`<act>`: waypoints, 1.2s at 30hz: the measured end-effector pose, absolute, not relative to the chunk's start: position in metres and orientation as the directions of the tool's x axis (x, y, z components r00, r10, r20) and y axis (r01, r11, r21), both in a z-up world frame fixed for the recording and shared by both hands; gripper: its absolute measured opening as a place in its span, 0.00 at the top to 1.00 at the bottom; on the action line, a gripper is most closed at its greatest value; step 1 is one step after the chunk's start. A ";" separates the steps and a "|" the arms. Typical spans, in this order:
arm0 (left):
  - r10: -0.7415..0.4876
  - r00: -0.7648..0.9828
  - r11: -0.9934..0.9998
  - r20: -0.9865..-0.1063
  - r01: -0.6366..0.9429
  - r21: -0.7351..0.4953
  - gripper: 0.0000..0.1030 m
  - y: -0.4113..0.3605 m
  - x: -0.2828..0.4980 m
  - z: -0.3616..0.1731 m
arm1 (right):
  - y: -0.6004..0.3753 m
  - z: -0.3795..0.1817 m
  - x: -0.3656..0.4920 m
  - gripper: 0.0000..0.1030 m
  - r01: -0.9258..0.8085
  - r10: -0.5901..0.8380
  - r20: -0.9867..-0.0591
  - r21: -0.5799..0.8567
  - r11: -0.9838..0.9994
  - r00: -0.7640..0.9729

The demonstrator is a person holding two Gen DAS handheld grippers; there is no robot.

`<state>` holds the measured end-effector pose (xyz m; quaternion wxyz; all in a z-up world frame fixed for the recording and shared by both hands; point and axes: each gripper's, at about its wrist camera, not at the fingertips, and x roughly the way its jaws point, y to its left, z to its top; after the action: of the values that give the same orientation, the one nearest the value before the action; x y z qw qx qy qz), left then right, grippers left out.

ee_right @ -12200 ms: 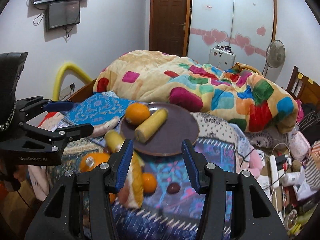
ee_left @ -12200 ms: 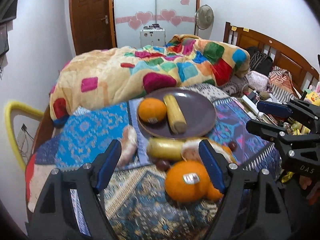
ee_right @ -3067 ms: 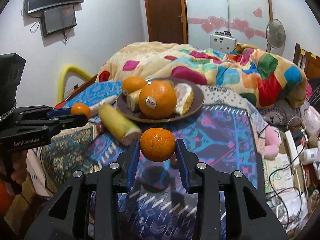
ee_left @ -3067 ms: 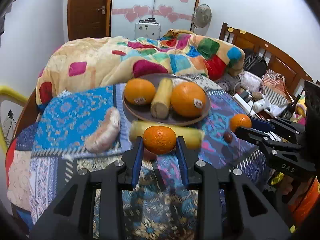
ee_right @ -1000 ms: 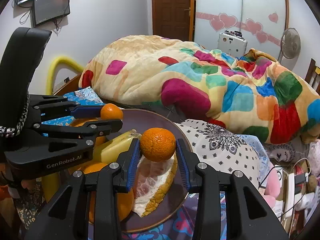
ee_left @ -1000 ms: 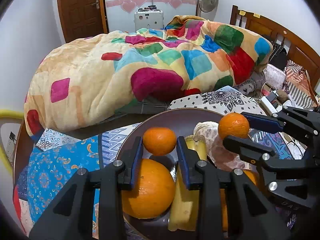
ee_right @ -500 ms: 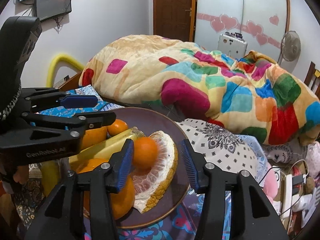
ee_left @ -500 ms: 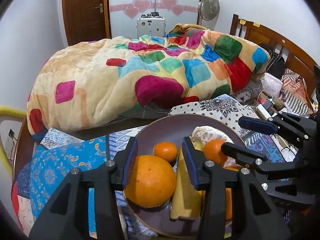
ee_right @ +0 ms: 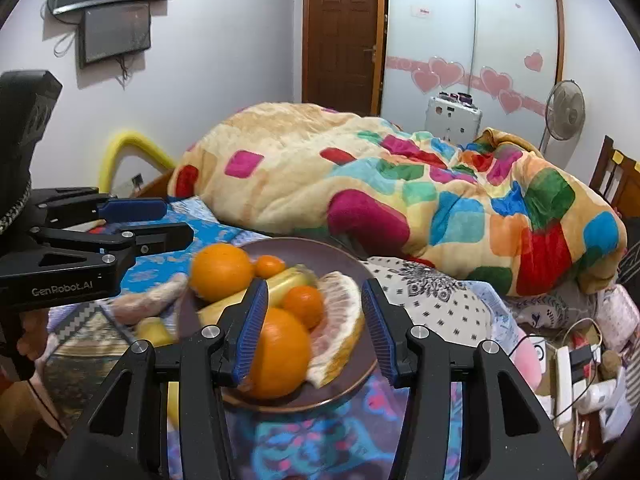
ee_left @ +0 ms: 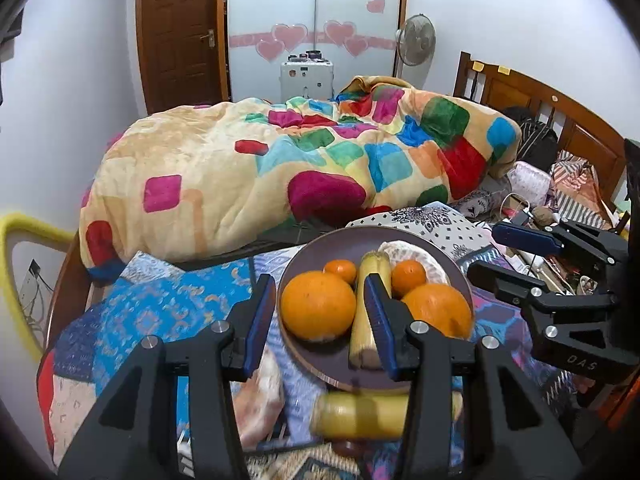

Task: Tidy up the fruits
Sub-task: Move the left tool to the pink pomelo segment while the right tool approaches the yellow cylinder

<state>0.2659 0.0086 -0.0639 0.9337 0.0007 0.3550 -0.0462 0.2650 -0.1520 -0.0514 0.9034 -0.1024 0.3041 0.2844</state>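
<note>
A dark round plate [ee_left: 460, 276] [ee_right: 320, 248] on the patterned bedspread holds two large oranges [ee_left: 318, 306] [ee_left: 438, 310], two small mandarins [ee_left: 340, 271] [ee_left: 408, 274], a yellow corn cob [ee_left: 370, 312] and a pomelo wedge [ee_right: 340, 328]. My left gripper [ee_left: 320, 316] [ee_right: 168, 224] hovers open in front of the plate with nothing between its fingers. To the right of it my right gripper [ee_right: 316, 328] [ee_left: 504, 258] is open and empty too. Off the plate lie a second yellow cob [ee_left: 360, 416], a wrapped pomelo piece [ee_left: 260, 396] and a small dark fruit [ee_left: 346, 446].
A bulky colourful quilt [ee_left: 304, 168] lies just behind the plate. A wooden headboard [ee_left: 560, 120] and loose clutter with cables [ee_right: 572, 360] fill the right side. A yellow padded rail [ee_left: 28, 224] stands at the left, with a door [ee_left: 180, 32] and a fan [ee_left: 416, 40] behind.
A second ago each gripper was shut on a small mandarin over the plate. Both have let go, the mandarins now lie on the plate, and both grippers have drawn back and upward.
</note>
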 end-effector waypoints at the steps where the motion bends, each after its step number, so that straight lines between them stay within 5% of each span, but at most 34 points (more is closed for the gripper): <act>1: -0.082 0.745 0.996 -0.662 0.083 -0.029 0.56 0.011 0.260 -0.062 | -0.151 -0.050 0.259 0.56 -0.577 0.457 -0.601 -0.009 0.817 0.656; 17: -0.061 0.682 0.998 -0.729 0.058 -0.029 0.56 0.055 0.201 -0.102 | -0.130 -0.078 0.208 0.56 -0.623 0.498 -0.626 0.024 0.782 0.601; 36: -0.054 0.594 0.988 -0.802 0.150 0.044 0.55 0.061 0.230 -0.158 | -0.113 -0.120 0.205 0.55 -0.669 0.488 -0.704 0.025 0.743 0.516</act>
<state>0.2304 0.0609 -0.1580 0.8913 0.0533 0.4467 -0.0572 0.2047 -0.1126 -0.1200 0.8615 -0.1257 0.3596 0.3358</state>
